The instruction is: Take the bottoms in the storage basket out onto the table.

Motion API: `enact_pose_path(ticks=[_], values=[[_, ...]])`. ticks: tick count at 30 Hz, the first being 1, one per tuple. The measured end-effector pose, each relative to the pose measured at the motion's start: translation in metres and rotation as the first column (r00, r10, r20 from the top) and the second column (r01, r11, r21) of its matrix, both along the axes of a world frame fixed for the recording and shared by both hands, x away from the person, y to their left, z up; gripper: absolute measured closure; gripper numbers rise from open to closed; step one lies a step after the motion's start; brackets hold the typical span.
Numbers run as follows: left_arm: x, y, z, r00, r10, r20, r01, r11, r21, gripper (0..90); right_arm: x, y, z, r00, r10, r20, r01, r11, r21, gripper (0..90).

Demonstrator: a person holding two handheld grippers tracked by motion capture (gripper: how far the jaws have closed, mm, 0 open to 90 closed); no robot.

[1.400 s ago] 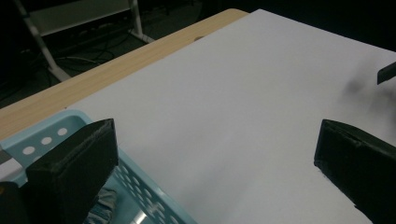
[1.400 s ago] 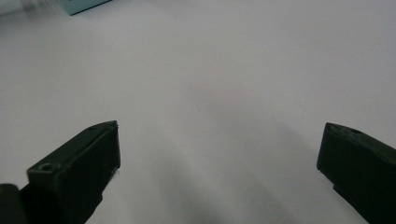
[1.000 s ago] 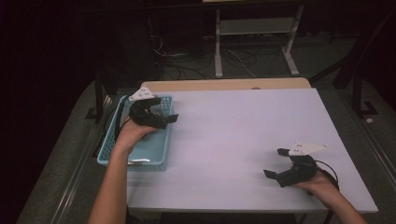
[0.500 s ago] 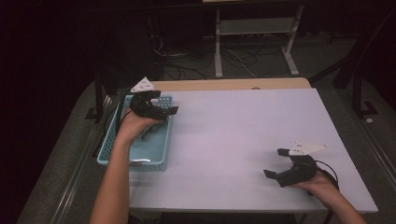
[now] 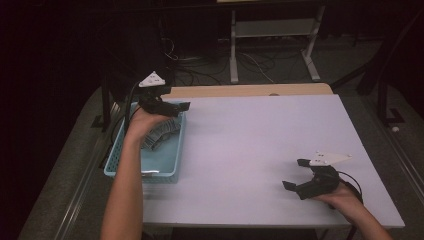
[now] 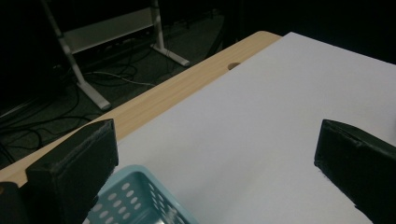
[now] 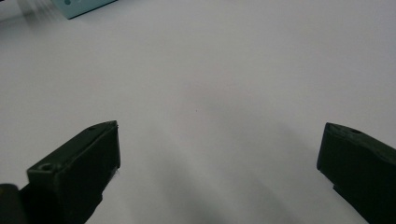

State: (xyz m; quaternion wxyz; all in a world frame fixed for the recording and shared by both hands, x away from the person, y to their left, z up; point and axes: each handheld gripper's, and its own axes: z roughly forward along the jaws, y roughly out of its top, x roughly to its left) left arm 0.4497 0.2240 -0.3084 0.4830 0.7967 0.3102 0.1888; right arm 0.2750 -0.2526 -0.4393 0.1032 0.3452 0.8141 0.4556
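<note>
pale blue perforated plastic basket (image 5: 165, 162) at the white table's (image 5: 260, 150) left edge, a grey ridged item (image 5: 159, 134) lying inside.
left gripper (image 5: 172, 107) hovers over its far end, jaws wide and empty; right gripper (image 5: 296, 175) rests near the front right, also agape, empty. likely next: a lowering onto the item.

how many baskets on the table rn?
1. A light blue basket sits at the table's left edge, under the left gripper; its perforated corner also shows in the left gripper view. Something grey lies inside it.
</note>
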Motion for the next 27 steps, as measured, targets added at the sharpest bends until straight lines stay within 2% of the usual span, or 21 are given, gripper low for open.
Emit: enact_pose_path(ticks=[9, 19, 23, 27], values=[[0.009, 0.002, -0.005, 0.9995, 0.028, 0.011, -0.028, 0.9994, 0.018, 0.0, 0.000, 0.000, -0.002, 1.0000, -0.007, -0.006, 0.007, 0.9999, -0.009, 0.0], [0.018, 0.017, -0.003, 0.9972, 0.074, 0.013, -0.074, 0.9969, 0.026, 0.0, 0.000, 0.003, -0.003, 0.9998, -0.017, -0.013, 0.016, 0.9996, -0.022, 0.0], [0.019, 0.024, -0.003, 0.9942, 0.105, 0.021, -0.106, 0.9929, 0.054, 0.0, 0.000, 0.004, -0.004, 0.9998, -0.013, -0.014, 0.013, 0.9995, -0.030, 0.0], [0.019, 0.030, -0.004, 0.9920, 0.124, 0.020, -0.125, 0.9902, 0.062, 0.0, 0.001, 0.004, -0.005, 0.9997, -0.016, -0.019, 0.015, 0.9994, -0.030, 0.0]])
